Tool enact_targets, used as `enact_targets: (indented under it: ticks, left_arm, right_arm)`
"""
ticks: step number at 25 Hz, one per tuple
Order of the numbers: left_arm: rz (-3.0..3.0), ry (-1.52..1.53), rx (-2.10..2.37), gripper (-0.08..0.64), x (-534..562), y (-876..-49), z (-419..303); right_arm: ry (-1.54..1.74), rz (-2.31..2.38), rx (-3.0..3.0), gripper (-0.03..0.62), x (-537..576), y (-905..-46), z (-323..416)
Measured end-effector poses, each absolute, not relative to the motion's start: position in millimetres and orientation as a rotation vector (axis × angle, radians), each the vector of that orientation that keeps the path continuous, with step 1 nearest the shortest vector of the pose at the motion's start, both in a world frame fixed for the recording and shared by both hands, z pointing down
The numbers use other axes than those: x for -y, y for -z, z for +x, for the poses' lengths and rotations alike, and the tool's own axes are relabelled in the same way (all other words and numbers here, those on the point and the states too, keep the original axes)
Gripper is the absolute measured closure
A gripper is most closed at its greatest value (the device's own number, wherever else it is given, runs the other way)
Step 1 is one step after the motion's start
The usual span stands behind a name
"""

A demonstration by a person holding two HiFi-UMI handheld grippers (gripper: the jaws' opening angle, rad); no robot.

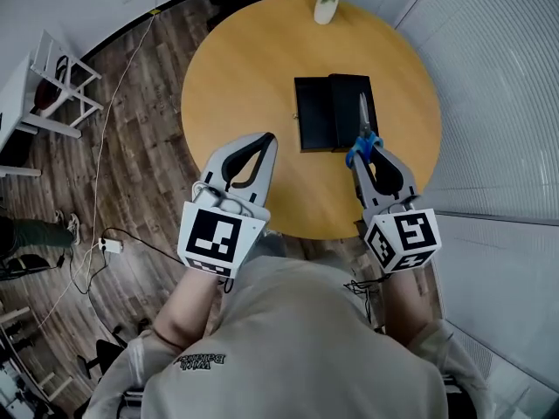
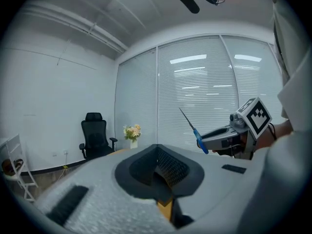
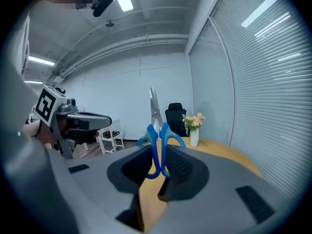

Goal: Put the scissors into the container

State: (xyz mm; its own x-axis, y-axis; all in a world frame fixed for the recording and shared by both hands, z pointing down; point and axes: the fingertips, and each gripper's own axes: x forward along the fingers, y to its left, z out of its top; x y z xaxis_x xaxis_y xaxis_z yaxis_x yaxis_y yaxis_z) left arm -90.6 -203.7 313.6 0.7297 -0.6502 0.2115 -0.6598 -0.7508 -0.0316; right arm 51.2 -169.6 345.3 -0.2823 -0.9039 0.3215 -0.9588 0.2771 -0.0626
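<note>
My right tongs are clamped on the scissors, gripping them by the blue handle loops, which sit squeezed between the two pads in the right gripper view. The blades are closed and point away from me, out past the tips. From the head view they lie over the right-hand half of the black container, with the handles just off its near right corner. I think the scissors are held above it rather than resting in it, but the steep angle does not let me be sure.

The container lies flat on the round wooden surface and looks like two dark rectangular halves side by side.

My left tongs hang on the near left side of the container, well apart from it. Their tips are together with nothing between them, only a sliver of the surface showing through the gap behind the pads.

Beyond the container, at the far edge of the surface, stands a white vase of flowers.
</note>
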Motion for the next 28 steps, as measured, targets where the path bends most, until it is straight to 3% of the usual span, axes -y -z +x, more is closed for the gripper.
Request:
enact_targets:
  ticks: [28]
  left_arm:
    - [2.683, -0.446, 1.017, 0.538, 271, -429, -61]
  right_arm:
    - [-0.93, 1.633, 2.055, 0.498, 258, -509, 61]
